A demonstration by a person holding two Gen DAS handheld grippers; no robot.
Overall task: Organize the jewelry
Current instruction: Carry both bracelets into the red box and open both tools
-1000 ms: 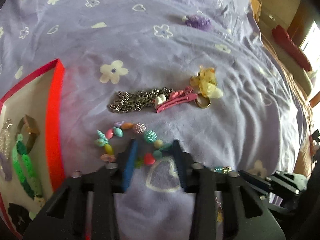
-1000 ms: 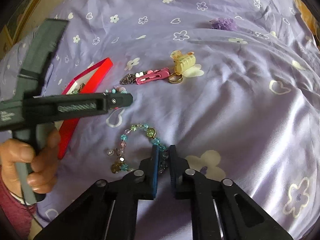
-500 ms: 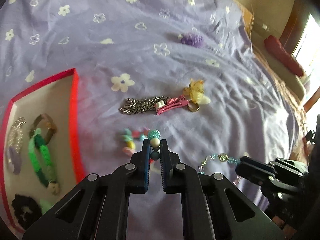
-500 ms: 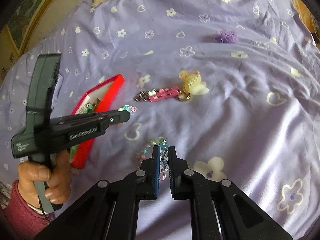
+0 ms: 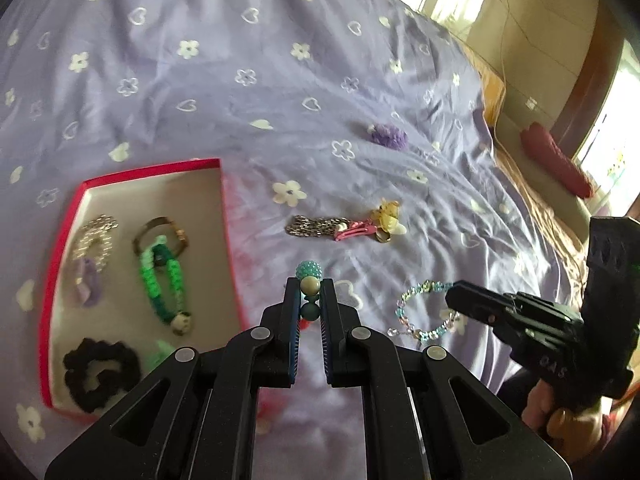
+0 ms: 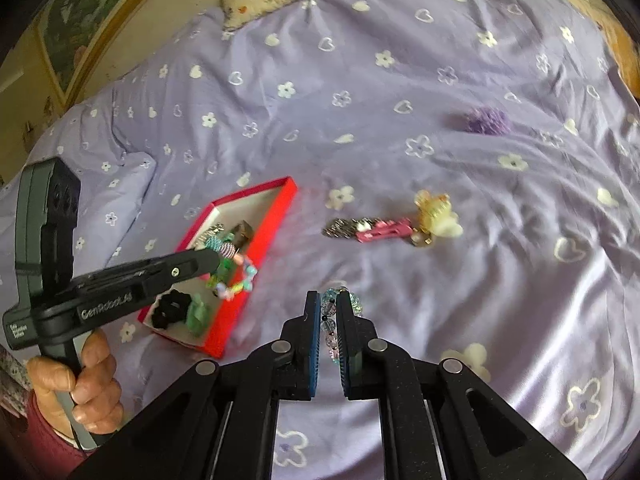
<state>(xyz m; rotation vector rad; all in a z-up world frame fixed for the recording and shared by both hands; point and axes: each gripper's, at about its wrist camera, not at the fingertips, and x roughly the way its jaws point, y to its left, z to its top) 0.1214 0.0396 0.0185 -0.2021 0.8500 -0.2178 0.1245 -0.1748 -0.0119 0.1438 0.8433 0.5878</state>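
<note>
My left gripper (image 5: 309, 292) is shut on a colourful bead bracelet (image 5: 309, 280) and holds it in the air just right of the red jewelry box (image 5: 229, 224). In the right wrist view the bracelet (image 6: 234, 276) hangs from the left gripper (image 6: 212, 258) over the box (image 6: 256, 236). My right gripper (image 6: 329, 305) is shut on a pale blue crystal bracelet (image 6: 331, 322), lifted off the bedspread; it also shows in the left wrist view (image 5: 420, 308).
On the purple bedspread (image 5: 280, 92) lie a silver chain (image 5: 312, 226), a pink hair clip (image 5: 356, 232), a yellow claw clip (image 5: 390, 216), a ring and a purple scrunchie (image 5: 386, 134). The box holds a green bracelet (image 5: 160, 280), a black scrunchie (image 5: 100, 372) and other pieces.
My left gripper shut on the bead bracelet and lifted it toward the box. My right gripper rose with the crystal bracelet held.
</note>
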